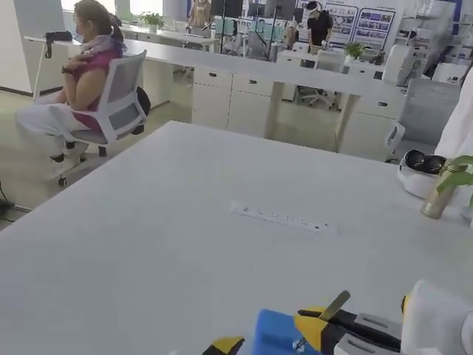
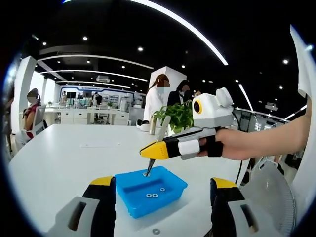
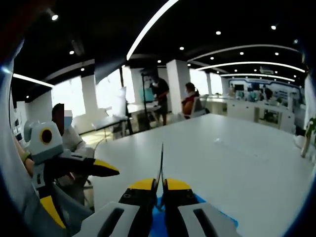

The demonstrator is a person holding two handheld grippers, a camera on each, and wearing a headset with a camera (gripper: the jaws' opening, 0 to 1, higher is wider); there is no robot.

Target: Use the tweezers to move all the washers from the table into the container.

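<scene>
Right gripper (image 3: 159, 184) clamps tweezers (image 2: 151, 165); tip seemingly inside container (image 2: 154, 204).

Left gripper (image 2: 163, 181): jaws stand wide apart with nothing between them. Both yellow-tipped jaws rise from the bottom of the left gripper view.
Left gripper, seen from the right gripper view: enters from the left, jaws spread, upper yellow tip pointing right.
Right gripper (image 2: 152, 150): jaws pressed together on the tweezers (image 2: 163, 129), which sit across the yellow tips, points downward.
Right gripper, own view: the two jaws lie side by side, with a thin gap where the tweezers pass.
Right hand (image 2: 232, 144): wrapped around the gripper's rear grip.
Right forearm (image 2: 276, 136): bare, reaching in from the right edge, roughly level.
Head view: right gripper low at the bottom edge, pointing left.
</scene>
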